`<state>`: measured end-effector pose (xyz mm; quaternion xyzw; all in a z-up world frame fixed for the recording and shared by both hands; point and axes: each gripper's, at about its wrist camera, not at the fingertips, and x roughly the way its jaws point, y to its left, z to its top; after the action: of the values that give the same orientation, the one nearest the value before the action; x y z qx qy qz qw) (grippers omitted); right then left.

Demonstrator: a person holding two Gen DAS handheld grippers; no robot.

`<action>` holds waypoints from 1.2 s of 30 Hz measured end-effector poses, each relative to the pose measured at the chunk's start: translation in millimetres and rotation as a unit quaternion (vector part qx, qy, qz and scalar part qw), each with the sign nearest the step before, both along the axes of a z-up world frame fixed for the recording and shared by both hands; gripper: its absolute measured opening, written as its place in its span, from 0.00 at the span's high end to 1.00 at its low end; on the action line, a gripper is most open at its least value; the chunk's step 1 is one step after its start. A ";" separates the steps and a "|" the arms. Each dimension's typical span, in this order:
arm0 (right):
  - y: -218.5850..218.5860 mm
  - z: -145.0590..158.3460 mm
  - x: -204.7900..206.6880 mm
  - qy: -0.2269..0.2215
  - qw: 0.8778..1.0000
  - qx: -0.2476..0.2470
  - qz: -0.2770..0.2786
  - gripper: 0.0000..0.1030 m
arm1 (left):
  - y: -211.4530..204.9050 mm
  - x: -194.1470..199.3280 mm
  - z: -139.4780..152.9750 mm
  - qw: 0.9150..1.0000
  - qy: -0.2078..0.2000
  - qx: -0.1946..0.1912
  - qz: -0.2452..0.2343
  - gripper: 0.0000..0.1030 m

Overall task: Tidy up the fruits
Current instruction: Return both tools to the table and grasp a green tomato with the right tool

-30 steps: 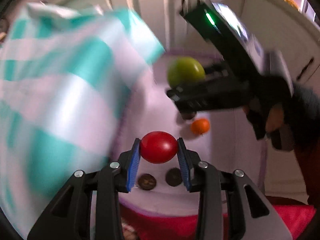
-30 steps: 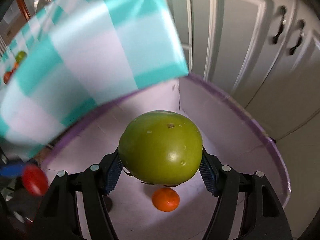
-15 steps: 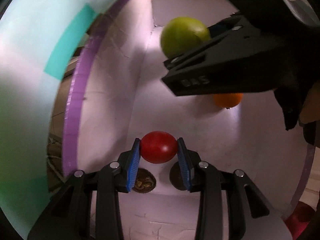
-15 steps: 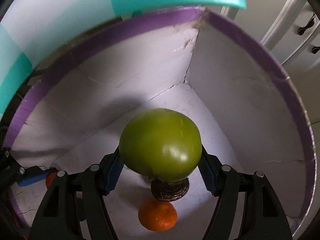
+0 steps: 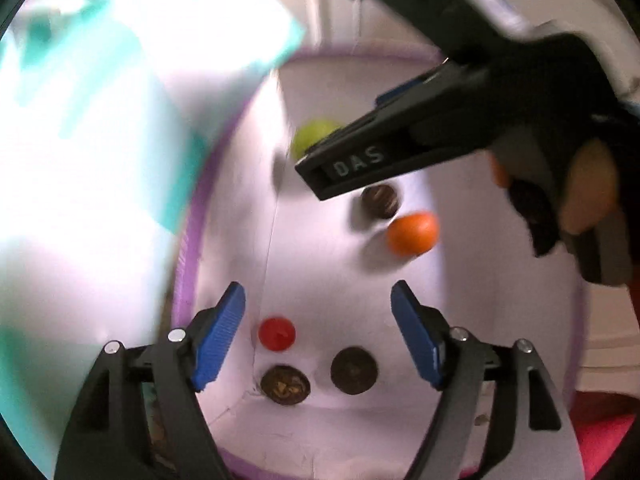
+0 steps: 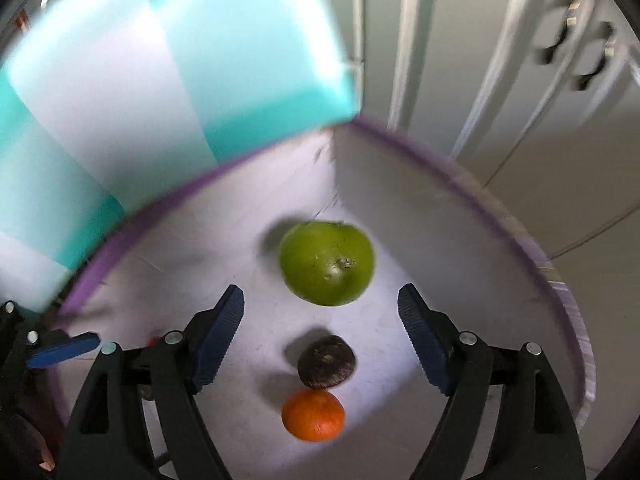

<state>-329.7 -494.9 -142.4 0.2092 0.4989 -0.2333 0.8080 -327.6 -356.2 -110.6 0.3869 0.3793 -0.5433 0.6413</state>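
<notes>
Now, both grippers over the box: fruit just let go, lying loose on the white floor of the purple-rimmed box [image 6: 532, 252].

Left gripper [image 5: 318, 334]: jaws have just been opening and stand wide; nothing pressed between the blue pads; the small red fruit [image 5: 276, 333] lies on the box floor beyond them, toward the left pad.

Right gripper [image 6: 320, 336]: jaws have just been opening too, wide and empty; the green fruit [image 6: 327, 263] lies on the floor ahead of the fingertips, blurred, near the far corner.

Other fruit in the box: an orange one [image 6: 313, 414] touching a dark brown one [image 6: 326, 361]; two more dark brown fruits [image 5: 354, 370] near the red one.

Handling, green fruit: likely the heaviest here, firm, smooth and round, apt to roll; best taken across its widest middle.

Handling, red fruit: likely light, thin-skinned and easily crushed; a gentle pinch across its sides.

Handling, orange fruit: probably a soft rind with some give and good grip for ribbed pads.

Writing: "DAS" in pale letters on the side of the right gripper's finger [image 5: 356, 166]; no labels readable on the box or on the teal-and-white checked cloth [image 6: 180, 80].
</notes>
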 end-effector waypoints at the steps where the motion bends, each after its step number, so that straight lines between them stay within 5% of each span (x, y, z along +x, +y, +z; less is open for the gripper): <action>1: 0.3 9.9 -6.7 -0.010 1.000 -0.005 -0.006 0.23 | 7.3 -6.1 13.8 1.000 0.002 -0.025 -0.013 0.26; 4: 0.7 48.0 -31.7 -0.054 0.998 -0.023 -0.029 0.20 | 40.9 -13.1 70.9 0.991 0.010 -0.132 -0.019 0.16; 6: -11.3 71.0 -39.7 -0.082 0.995 -0.038 -0.032 0.20 | 76.4 5.2 114.3 0.978 0.014 -0.209 0.011 0.12; 8: -4.9 104.7 -49.8 -0.131 0.989 -0.059 -0.026 0.20 | 103.3 34.6 145.0 0.964 -0.009 -0.260 0.061 0.07; 11: 7.6 139.3 -42.1 -0.201 0.977 -0.069 -0.007 0.14 | 169.8 102.1 183.4 0.929 -0.024 -0.317 0.190 0.02; 17: 77.7 203.5 -3.7 -0.304 0.948 -0.049 0.084 0.14 | 277.8 218.3 189.2 0.853 -0.068 -0.306 0.418 0.02; 22: 160.8 200.6 80.1 -0.262 0.944 -0.042 0.196 0.14 | 352.5 284.7 179.7 0.796 -0.129 -0.270 0.527 0.02; 26: 230.5 185.6 154.0 -0.219 0.939 -0.069 0.255 0.14 | 389.7 327.0 171.3 0.745 -0.120 -0.258 0.604 0.02; 32: 275.5 166.0 258.2 -0.179 0.942 -0.052 0.279 0.14 | 412.9 389.3 167.7 0.665 -0.117 -0.259 0.690 0.02; 36: 298.8 159.9 331.1 -0.164 0.940 -0.045 0.295 0.14 | 445.9 401.7 153.7 0.608 -0.081 -0.292 0.734 0.02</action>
<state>1.4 -196.1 17.5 0.0516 0.3883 0.0313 0.9196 74.1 89.6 43.1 -0.1863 0.3045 0.0608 0.9321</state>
